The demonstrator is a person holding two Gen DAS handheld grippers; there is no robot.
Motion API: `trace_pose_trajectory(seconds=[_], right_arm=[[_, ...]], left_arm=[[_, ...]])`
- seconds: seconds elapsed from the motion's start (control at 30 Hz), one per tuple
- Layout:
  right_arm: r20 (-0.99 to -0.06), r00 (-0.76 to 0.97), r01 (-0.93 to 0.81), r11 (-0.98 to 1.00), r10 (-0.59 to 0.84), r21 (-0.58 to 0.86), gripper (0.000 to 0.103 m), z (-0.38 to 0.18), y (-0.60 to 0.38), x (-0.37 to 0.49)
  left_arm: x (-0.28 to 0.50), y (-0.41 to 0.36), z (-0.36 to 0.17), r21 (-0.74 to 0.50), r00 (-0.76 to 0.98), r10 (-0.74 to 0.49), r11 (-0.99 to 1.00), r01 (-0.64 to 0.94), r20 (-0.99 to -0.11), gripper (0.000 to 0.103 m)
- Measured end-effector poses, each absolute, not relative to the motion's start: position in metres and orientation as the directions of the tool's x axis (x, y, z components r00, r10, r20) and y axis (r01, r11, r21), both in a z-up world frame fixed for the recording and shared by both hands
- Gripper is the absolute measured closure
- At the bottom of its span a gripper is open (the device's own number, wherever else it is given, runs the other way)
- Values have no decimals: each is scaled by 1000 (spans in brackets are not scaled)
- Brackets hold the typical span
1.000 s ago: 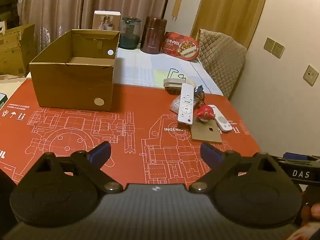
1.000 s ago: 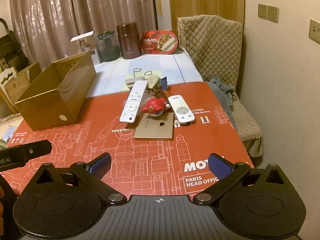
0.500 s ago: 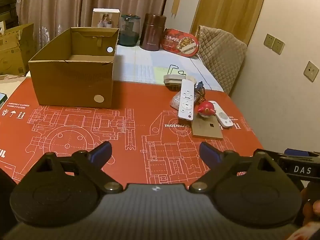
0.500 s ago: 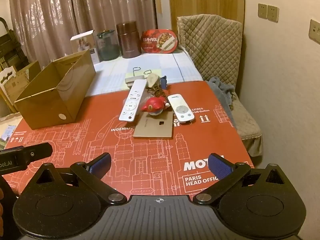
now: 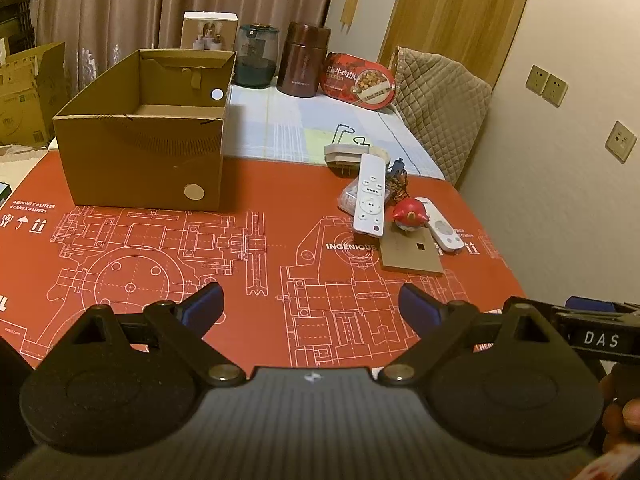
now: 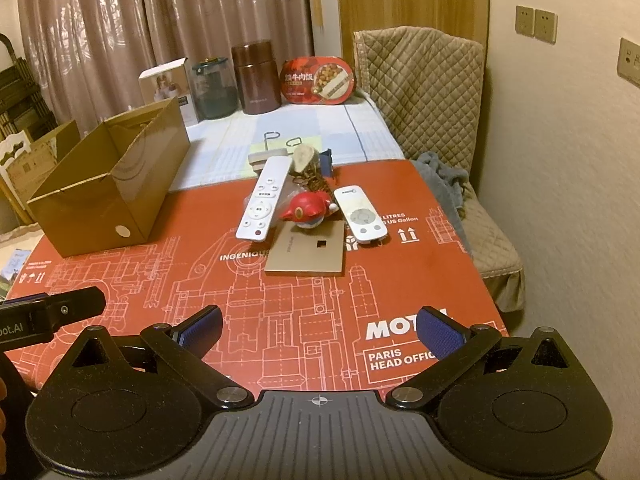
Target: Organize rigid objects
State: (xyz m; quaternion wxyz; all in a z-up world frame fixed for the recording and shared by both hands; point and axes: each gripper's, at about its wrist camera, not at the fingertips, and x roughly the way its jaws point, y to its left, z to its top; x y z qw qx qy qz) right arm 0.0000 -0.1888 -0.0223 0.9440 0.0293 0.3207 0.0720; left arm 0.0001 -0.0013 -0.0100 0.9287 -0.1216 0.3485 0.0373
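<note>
While both grippers' fingers point(image 5: 420, 308) gape empty, right wrist alone shows grey blanket point(image 6: 442, 176).

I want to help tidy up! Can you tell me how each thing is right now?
Cardboard box: open top, looks empty.
Long white remote: tilted, propped on the pile.
Short white remote: lying on the mat.
Red toy: sitting on the flat brown card.
Left tongs: open, holding nothing.
Right tongs: open, holding nothing.
</note>
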Motion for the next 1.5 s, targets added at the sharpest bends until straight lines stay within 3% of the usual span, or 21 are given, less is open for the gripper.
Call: trace_pose_trajectory(seconds=[1.5], right_arm=[[-606, 781, -115, 989, 151, 97, 2, -28, -190, 3]], left_arm=[[3, 0, -12, -204, 745, -27, 968, -148, -666, 11]])
